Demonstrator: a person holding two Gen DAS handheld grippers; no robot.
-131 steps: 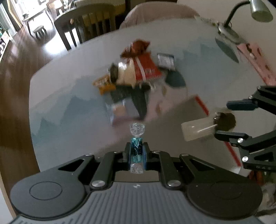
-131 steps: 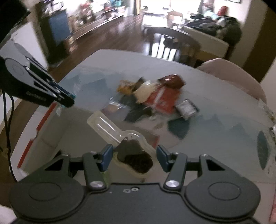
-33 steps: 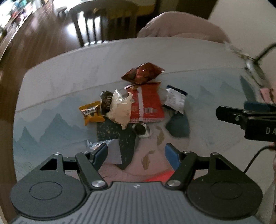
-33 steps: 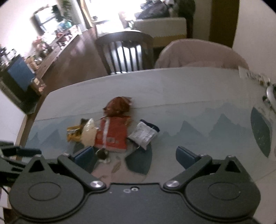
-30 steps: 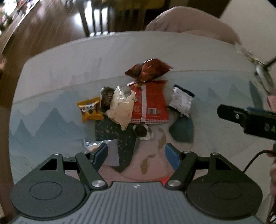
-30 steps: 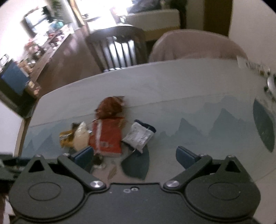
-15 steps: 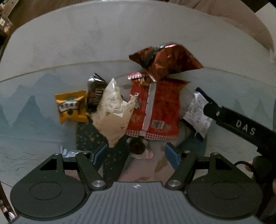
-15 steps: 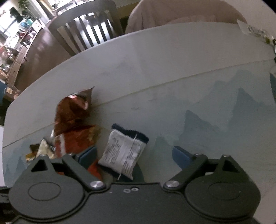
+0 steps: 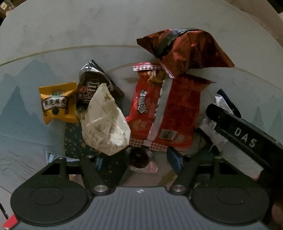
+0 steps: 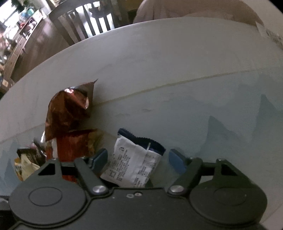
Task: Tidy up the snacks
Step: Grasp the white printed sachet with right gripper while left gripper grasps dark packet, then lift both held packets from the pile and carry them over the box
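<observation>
A pile of snacks lies on the table. My left gripper is open, low over a small round dark candy in clear wrap that sits between its fingers. Beyond it lie a white starred bag, a red packet, a dark red foil bag, a brown chocolate pack and a yellow packet. My right gripper is open around a white and navy packet, which also shows in the left wrist view partly behind the right gripper's arm.
The table is pale with a blue mountain print. A dark wooden chair and a pink padded chair stand at its far edge. A bit of silver wrapper lies by my left finger.
Both grippers have moved forward and down onto the pile. The left now straddles the round candy; the right now straddles the white and navy packet. Earlier held items are gone from both.
</observation>
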